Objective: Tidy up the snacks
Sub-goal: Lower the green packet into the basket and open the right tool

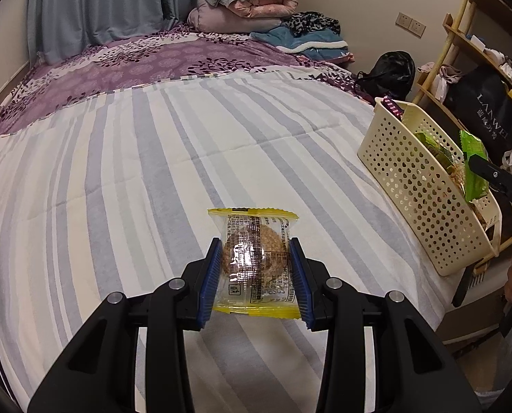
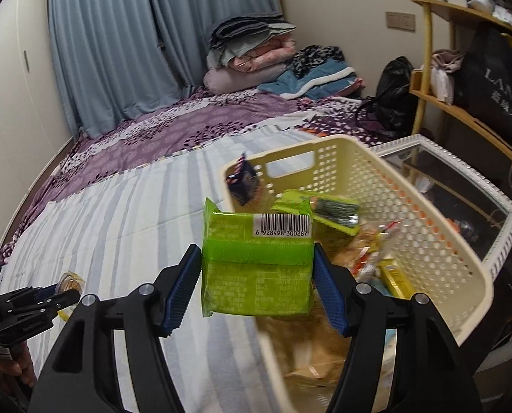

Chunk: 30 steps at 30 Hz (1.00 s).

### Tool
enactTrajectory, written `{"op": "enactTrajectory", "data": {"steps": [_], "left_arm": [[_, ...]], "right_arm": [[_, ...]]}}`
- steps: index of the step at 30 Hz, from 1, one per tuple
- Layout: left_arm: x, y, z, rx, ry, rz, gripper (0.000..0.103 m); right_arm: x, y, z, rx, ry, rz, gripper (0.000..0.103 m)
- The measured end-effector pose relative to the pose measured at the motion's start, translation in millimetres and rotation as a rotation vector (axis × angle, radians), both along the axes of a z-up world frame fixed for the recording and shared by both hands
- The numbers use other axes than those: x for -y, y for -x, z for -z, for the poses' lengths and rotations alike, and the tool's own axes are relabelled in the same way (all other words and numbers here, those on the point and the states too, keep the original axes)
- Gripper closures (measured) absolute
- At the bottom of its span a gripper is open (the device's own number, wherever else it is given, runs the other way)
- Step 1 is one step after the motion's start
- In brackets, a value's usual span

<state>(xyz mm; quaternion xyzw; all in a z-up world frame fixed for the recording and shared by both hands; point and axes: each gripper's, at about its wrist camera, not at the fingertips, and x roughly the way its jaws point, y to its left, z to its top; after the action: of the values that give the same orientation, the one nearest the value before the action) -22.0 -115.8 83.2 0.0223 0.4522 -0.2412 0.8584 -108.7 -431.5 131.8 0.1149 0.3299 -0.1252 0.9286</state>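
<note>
Loading step: left gripper (image 1: 256, 268) clamps a cookie (image 1: 254, 261) at lower centre; right gripper (image 2: 257, 275) clamps a green pack (image 2: 257, 261) over the basket (image 2: 438, 241), which next needs releasing inside.

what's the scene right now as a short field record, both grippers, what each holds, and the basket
left gripper: shut on yellow-edged cookie packet, above the striped bedsheet
right gripper: shut on green snack pack, at the basket's near left rim
basket: cream, perforated, on the bed, already holds several snacks
surroundings: folded bedding at the far end
</note>
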Motion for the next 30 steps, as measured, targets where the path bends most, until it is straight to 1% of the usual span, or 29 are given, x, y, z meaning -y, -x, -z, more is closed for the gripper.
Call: {"op": "enactTrajectory", "data": {"steps": [5, 11, 14, 17, 22, 30], "left_arm": [[7.7, 1.5, -1.7, 0.002, -0.001, 0.019, 0.063], [16.0, 3.7, -3.8, 0.006, -0.004, 0.041, 0.063], [20.2, 5.0, -5.4, 0.008, -0.005, 0.050, 0.063], [23.5, 6.6, -6.6, 0.010, -0.008, 0.061, 0.063], [28.6, 8.5, -9.2, 0.014, -0.011, 0.071, 0.063], [36.6, 11.7, -13.4, 0.022, -0.011, 0.089, 0.063]], "right_arm": [[20.1, 14.2, 0.2, -0.007, 0.014, 0.064, 0.039], [37.6, 28.3, 10.3, -0.034, 0.012, 0.115, 0.039], [46.8, 32.3, 16.6, -0.046, -0.013, 0.134, 0.039], [60.1, 34.8, 23.6, -0.051, -0.078, 0.149, 0.038], [67.0, 38.3, 31.8, -0.057, -0.124, 0.169, 0.037], [72.4, 41.4, 33.4, -0.055, -0.131, 0.182, 0.037]]}}
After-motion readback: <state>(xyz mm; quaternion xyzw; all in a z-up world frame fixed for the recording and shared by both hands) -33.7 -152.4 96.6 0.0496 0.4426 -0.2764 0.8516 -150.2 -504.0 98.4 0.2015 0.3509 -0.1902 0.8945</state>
